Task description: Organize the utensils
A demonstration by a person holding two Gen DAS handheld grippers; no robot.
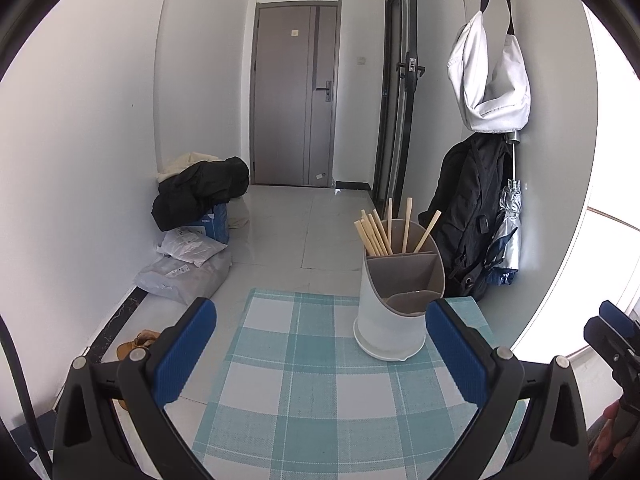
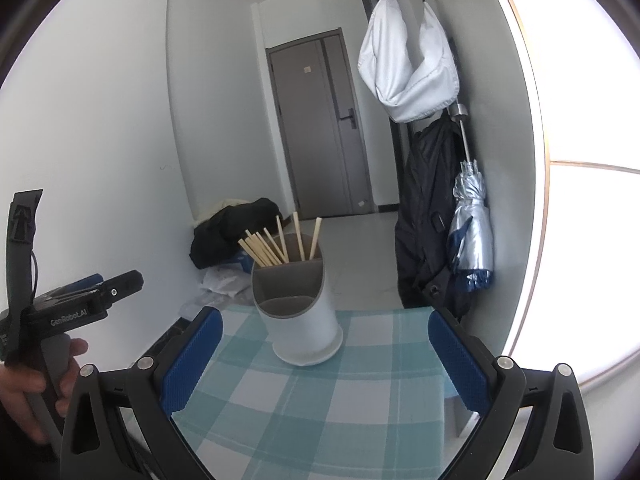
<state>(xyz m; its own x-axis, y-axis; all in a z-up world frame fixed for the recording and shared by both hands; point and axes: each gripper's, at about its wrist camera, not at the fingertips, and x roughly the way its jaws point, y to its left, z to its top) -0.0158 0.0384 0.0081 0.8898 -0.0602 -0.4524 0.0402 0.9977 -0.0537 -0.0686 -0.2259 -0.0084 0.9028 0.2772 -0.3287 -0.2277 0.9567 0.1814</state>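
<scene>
Both grippers (image 1: 320, 352) (image 2: 324, 356) wide, checked tablecloth (image 1: 320, 400), utensil holder (image 1: 396, 304), chopsticks (image 1: 380, 232), grey door (image 1: 296, 92)

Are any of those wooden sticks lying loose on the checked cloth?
No: all the sticks stand in the back compartment of the holder, and the cloth around it shows nothing else.

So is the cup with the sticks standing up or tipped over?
Standing up: the holder sits flat on the checked cloth, chopsticks poking upward.
</scene>
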